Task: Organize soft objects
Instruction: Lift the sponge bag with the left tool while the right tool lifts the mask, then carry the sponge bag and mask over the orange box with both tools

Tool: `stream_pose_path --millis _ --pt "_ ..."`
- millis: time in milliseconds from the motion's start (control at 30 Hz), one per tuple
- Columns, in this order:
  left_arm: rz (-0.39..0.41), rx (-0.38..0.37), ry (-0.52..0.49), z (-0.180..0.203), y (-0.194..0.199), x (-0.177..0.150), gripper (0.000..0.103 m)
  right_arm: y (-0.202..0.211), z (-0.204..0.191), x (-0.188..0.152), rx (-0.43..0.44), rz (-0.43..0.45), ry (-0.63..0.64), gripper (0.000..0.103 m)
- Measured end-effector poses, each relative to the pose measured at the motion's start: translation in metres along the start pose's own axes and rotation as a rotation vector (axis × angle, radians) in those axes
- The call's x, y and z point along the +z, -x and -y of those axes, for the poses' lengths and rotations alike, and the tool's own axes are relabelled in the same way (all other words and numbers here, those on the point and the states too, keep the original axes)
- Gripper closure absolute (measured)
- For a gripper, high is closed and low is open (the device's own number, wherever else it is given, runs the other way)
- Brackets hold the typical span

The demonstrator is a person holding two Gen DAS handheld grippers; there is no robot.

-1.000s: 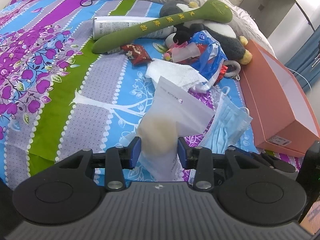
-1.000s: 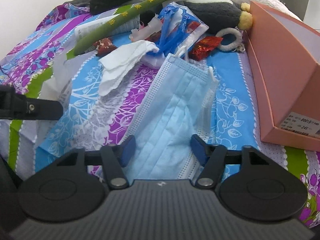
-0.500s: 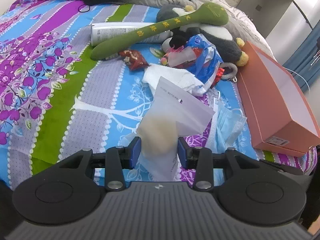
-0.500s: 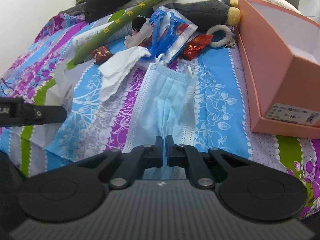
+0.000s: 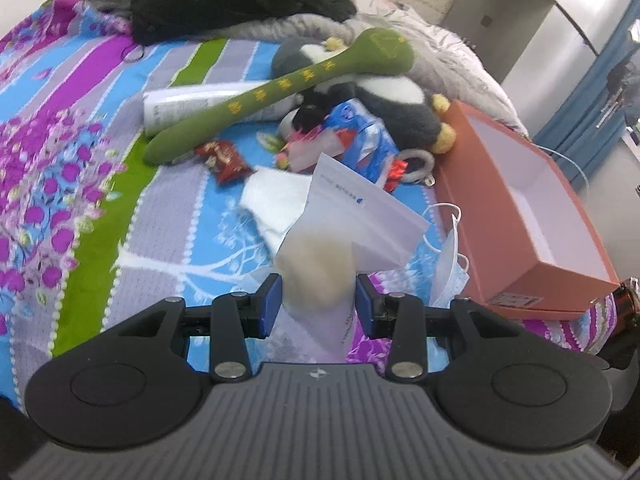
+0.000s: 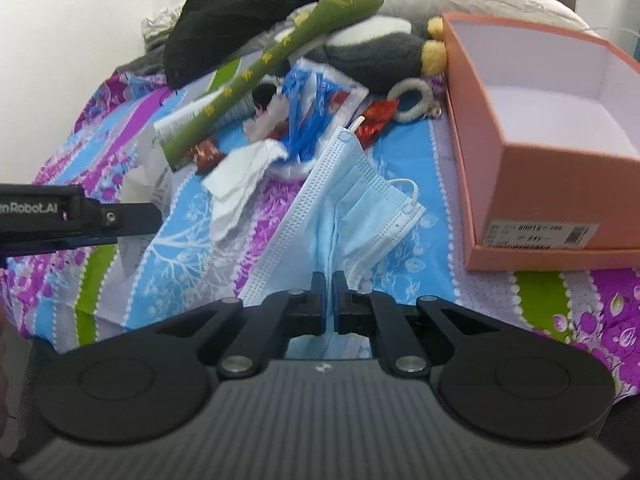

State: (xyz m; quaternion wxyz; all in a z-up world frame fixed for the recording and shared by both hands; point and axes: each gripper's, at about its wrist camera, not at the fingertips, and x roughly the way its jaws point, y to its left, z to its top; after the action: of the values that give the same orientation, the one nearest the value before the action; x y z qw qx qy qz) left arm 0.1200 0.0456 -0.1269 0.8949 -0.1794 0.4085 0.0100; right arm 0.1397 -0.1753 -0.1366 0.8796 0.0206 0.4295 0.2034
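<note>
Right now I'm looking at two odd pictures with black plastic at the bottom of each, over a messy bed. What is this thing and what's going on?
No robot here: a person holds a two-finger tool in each hand, and a camera on each looks forward along its fingers. The black shape low in each picture is that tool.

In the left camera's picture, the left tool grips a white plastic pouch. In the right one, the right tool is pinched shut on a blue face mask.

On the patterned bedspread lie a long green plush, a grey and white stuffed toy, a white tissue, snack wrappers, and an open orange box.
</note>
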Motion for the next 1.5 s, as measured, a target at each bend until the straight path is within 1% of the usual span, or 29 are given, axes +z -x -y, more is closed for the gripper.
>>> stream_pose_path --millis 133,600,900,1033,1133,1200,1367,1500 --pt "0.030 -0.012 -0.031 0.010 0.010 0.007 0.059 0.013 -0.002 0.009 0.008 0.032 0.017 0.096" --pt "0.158 -0.079 -0.066 0.044 0.055 0.042 0.059 0.066 -0.004 0.055 0.032 0.185 0.043 0.096" --pt "0.216 -0.142 -0.094 0.075 0.063 0.070 0.059 0.092 0.009 0.084 0.010 0.291 0.068 0.096" --pt "0.232 -0.172 -0.113 0.092 0.058 0.081 0.059 0.098 0.022 0.097 -0.017 0.334 0.064 0.096" --pt "0.230 -0.193 -0.129 0.106 0.048 0.090 0.059 0.096 0.035 0.105 -0.056 0.358 0.070 0.096" --pt "0.217 -0.207 -0.141 0.116 0.036 0.094 0.059 0.090 0.047 0.109 -0.093 0.352 0.063 0.096" --pt "0.159 -0.241 -0.151 0.139 -0.001 0.102 0.059 0.081 0.083 0.113 -0.149 0.330 0.010 0.096" --pt "0.117 -0.262 -0.182 0.161 -0.031 0.107 0.059 0.069 0.113 0.111 -0.182 0.302 -0.051 0.096"
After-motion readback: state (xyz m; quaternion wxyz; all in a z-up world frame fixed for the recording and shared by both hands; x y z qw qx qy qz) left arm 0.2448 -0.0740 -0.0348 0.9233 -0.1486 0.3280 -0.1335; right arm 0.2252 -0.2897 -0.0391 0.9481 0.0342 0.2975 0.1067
